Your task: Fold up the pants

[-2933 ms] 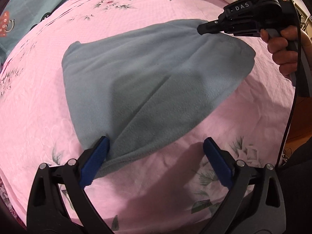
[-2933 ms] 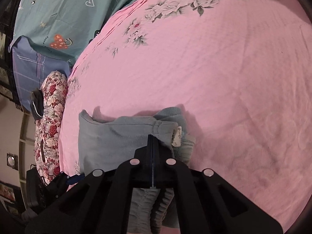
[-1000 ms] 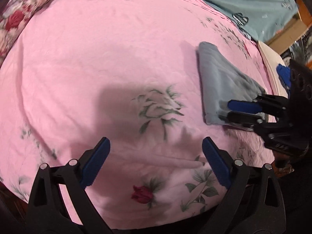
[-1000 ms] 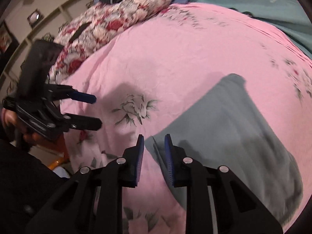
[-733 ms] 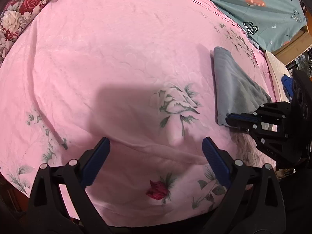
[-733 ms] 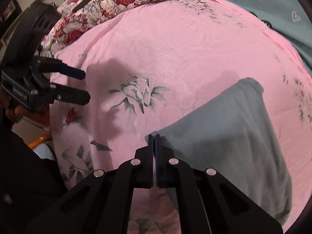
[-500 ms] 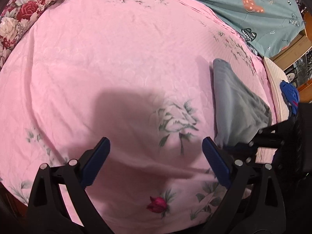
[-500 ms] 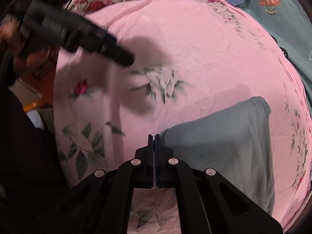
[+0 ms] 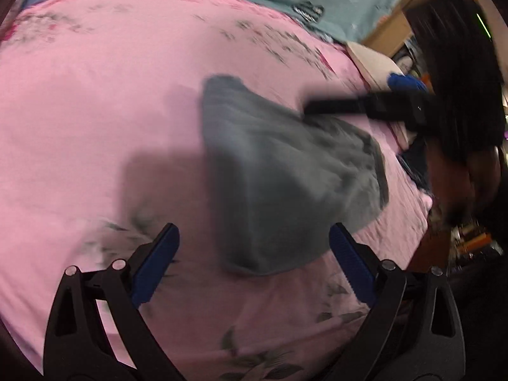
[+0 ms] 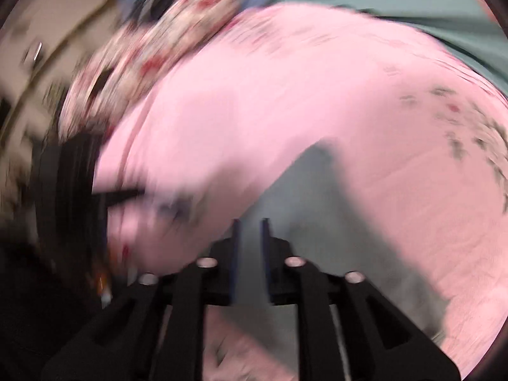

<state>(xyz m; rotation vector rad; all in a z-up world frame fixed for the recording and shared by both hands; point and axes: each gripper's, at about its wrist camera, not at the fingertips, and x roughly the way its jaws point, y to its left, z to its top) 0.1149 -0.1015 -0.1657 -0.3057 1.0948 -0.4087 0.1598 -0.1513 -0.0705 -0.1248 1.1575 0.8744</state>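
Folded grey pants lie in a compact bundle on a pink floral bedspread, filling the centre and right of the left wrist view. The left gripper hovers at the bottom of that frame with its blue-padded jaws spread wide and empty, the near edge of the bundle falling between them. The right gripper reaches in from the right of the frame, its black tip at the far upper edge of the pants; motion blur hides whether it touches the cloth.

In the right wrist view, itself heavily blurred, the pants run from lower centre toward the right, and the right gripper sits at bottom centre with a narrow gap between its fingers, released, the grey cloth visible through the gap. A floral pillow lies at the upper left, and a teal sheet crosses the top right beyond the bedspread.
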